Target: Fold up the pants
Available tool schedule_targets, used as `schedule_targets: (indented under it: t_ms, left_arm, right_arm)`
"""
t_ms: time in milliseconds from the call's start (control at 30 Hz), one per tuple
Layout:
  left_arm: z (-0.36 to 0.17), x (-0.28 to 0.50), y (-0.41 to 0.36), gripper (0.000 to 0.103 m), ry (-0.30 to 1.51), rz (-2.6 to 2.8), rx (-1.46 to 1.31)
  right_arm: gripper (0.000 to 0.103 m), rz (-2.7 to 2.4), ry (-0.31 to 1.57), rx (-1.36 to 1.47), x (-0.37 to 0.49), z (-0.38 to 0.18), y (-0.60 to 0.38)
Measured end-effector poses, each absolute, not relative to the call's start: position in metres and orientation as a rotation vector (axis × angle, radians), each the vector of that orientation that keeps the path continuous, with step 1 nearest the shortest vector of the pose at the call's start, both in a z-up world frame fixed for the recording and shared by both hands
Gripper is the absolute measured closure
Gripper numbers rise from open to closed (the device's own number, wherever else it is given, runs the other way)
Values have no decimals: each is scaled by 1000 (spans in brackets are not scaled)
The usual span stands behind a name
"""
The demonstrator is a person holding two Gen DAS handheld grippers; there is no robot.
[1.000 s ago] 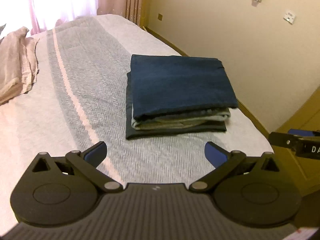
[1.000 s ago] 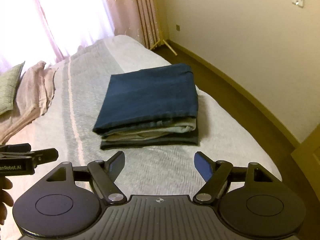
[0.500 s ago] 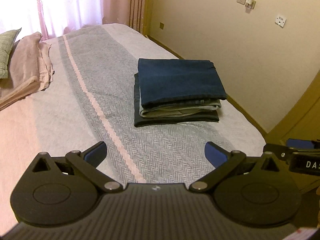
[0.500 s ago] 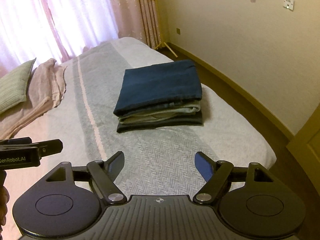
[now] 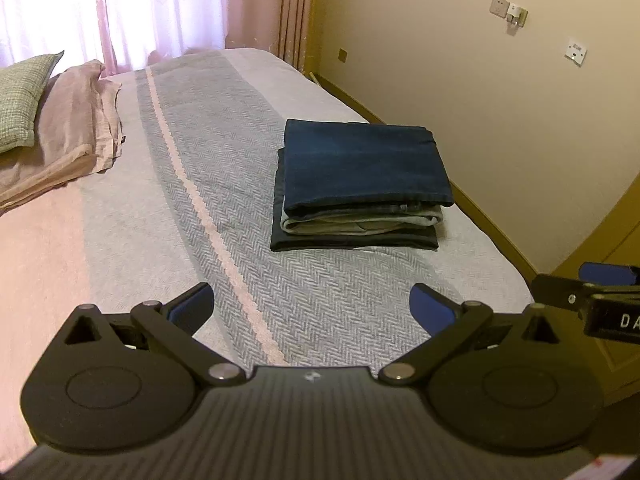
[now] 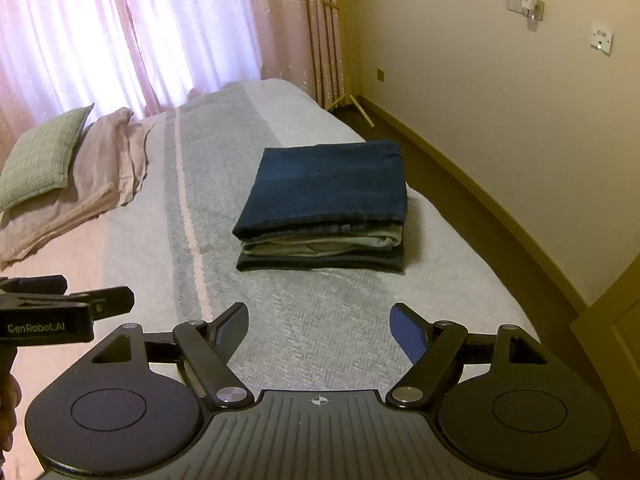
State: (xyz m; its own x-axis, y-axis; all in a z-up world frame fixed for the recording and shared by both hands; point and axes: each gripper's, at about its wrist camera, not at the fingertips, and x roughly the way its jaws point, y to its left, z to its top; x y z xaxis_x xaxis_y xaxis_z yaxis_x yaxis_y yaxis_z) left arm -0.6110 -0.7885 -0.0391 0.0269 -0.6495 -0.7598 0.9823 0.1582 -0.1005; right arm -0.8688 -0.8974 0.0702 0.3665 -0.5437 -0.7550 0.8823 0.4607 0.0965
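A neat stack of folded pants (image 5: 360, 184) (image 6: 324, 216) lies on the bed, a dark blue pair on top, a pale grey-green pair under it and a dark pair at the bottom. My left gripper (image 5: 312, 304) is open and empty, hanging well short of the stack above the bedspread. My right gripper (image 6: 320, 328) is open too, with nothing between its fingers, also back from the stack. In each wrist view the other gripper pokes in at the edge.
The grey herringbone bedspread (image 5: 224, 184) has a pink stripe. A pink folded sheet (image 5: 76, 136) and a green pillow (image 6: 40, 156) lie at the far left. The wall (image 5: 500, 120) and floor run along the bed's right edge; pink curtains (image 6: 160, 32) hang behind.
Both grippers have drawn back and risen away from the stack, so the pants look smaller and farther off. Both stayed open; the stack has not moved.
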Motion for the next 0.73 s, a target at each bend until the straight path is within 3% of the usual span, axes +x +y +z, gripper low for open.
schedule_targets:
  t_ms: [733]
  left_arm:
    - [-34,-633,-785,1,770,-1373,516]
  right_arm:
    - [28,-942,715,558,-880,66,-908]
